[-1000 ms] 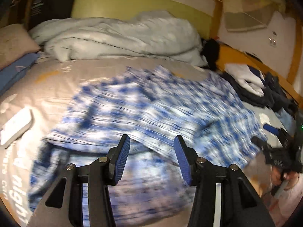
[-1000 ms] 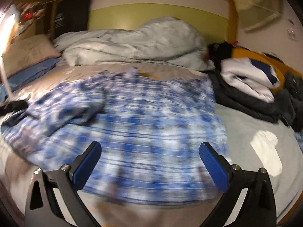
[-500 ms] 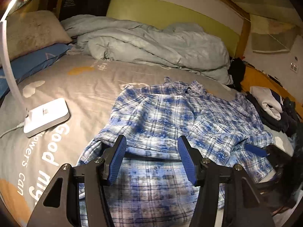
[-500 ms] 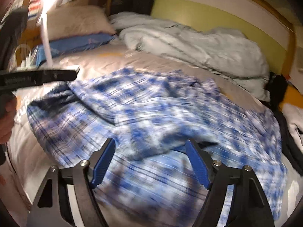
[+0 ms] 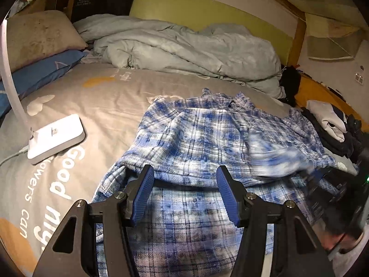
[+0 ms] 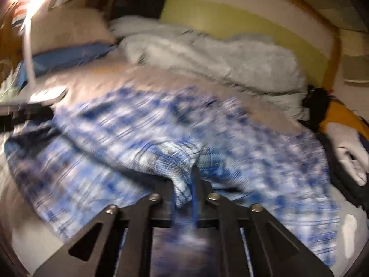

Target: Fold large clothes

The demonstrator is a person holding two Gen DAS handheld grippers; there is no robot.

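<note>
Blue plaid shirt (image 5: 207, 138) spread on the grey bedsheet (image 5: 110, 97), one side already lapped inward. Right tongs (image 6: 184, 191) clamped on a bunched edge, probably a sleeve given the blur, for carrying across. Left tongs (image 5: 184, 191) apart, empty, above the hem. Lamp base (image 5: 55, 136) well clear

– Between the jaws?
– Soft woven plaid shirt (image 6: 182, 161), matt cloth.
– Ahead of them?
– Puffy grey duvet (image 5: 184, 48); left, a smooth glossy plastic lamp base (image 5: 55, 136) on the matt bed sheet (image 5: 110, 97).
</note>
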